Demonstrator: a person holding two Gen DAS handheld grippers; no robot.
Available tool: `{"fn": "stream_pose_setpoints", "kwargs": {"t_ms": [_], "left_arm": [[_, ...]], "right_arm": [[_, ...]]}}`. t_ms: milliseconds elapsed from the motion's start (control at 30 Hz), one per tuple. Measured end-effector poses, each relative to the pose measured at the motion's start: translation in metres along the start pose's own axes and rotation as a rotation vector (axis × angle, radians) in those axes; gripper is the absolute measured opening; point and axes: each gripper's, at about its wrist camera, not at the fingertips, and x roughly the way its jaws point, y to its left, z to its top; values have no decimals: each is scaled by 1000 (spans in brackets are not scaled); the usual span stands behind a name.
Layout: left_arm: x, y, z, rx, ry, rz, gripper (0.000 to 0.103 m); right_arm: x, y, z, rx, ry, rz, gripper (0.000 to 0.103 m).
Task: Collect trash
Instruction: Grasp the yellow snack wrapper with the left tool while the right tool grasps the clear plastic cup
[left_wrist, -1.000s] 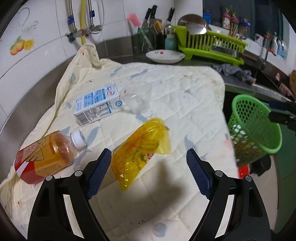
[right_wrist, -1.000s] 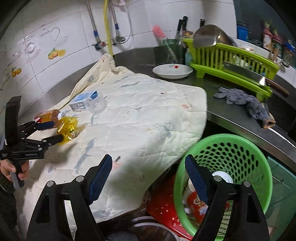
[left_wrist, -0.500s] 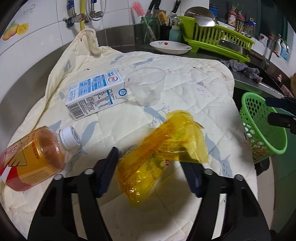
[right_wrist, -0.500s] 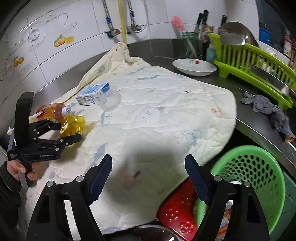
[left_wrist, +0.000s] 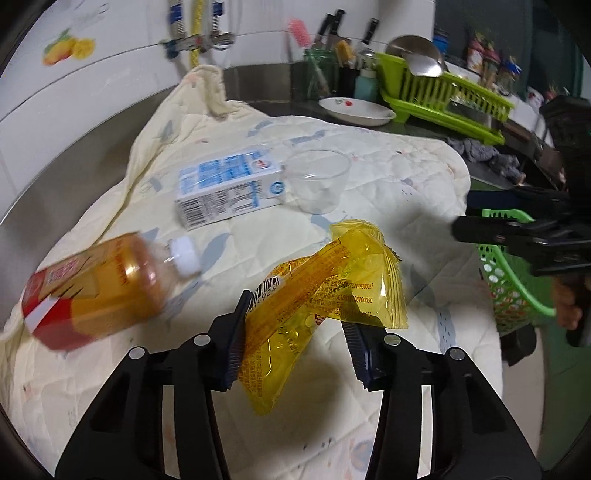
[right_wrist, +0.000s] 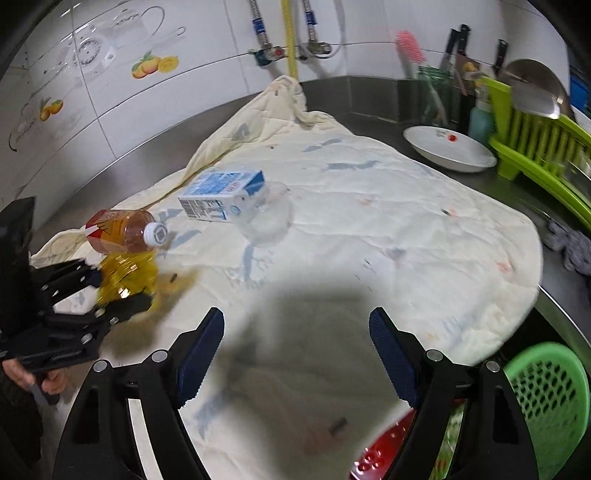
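Yellow see-through snack wrapper (left_wrist: 325, 306) crumpled on quilted cream cloth (left_wrist: 388, 177) spread over steel tabletop (right_wrist: 373, 99), sitting betw. fingers of left gripper (left_wrist: 295, 343). Left fingers closing, about half open; left pad (left_wrist: 236, 339) against wrapper edge, right pad (left_wrist: 356, 345) partly hidden behind it, can't tell if pressing yet. Seen from right wrist cam: same wrapper (right_wrist: 125, 277) at near-left of cloth, left gripper (right_wrist: 107, 291) around it, hand (right_wrist: 48, 384) on grip below.

Right gripper (right_wrist: 295, 354) wide open, nothing betw. fingers, hovering over near edge of cloth w/ dark shadow beneath.

Other trash on cloth: amber drink bottle (left_wrist: 92, 288) w/ white cap lying on side, just left of wrapper; blue/white milk carton (left_wrist: 229, 192) lying flat farther back; clear plastic cup (left_wrist: 317, 181) touching carton's right end.

Green mesh basket (right_wrist: 546, 406) off near-right edge of tabletop, lower than cloth, some items inside; red object (right_wrist: 384, 450) beside it. Far right: white plate (right_wrist: 447, 147), lime dish rack (right_wrist: 535, 144), grey rag (right_wrist: 569, 243). White tiled wall (right_wrist: 110, 92) w/ fruit decals, hoses behind.
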Motion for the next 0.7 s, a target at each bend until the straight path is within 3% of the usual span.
{"fn": "stream_pose_setpoints", "kwargs": {"t_ms": [400,700], "left_arm": [[-30,31,-15,-94,-22,37,47],[-33,35,-23,-115,-14,38,47]], "right_arm": [[63,29,52,-70,3,56,78],[101,39,71,-95,25,40,77]]}}
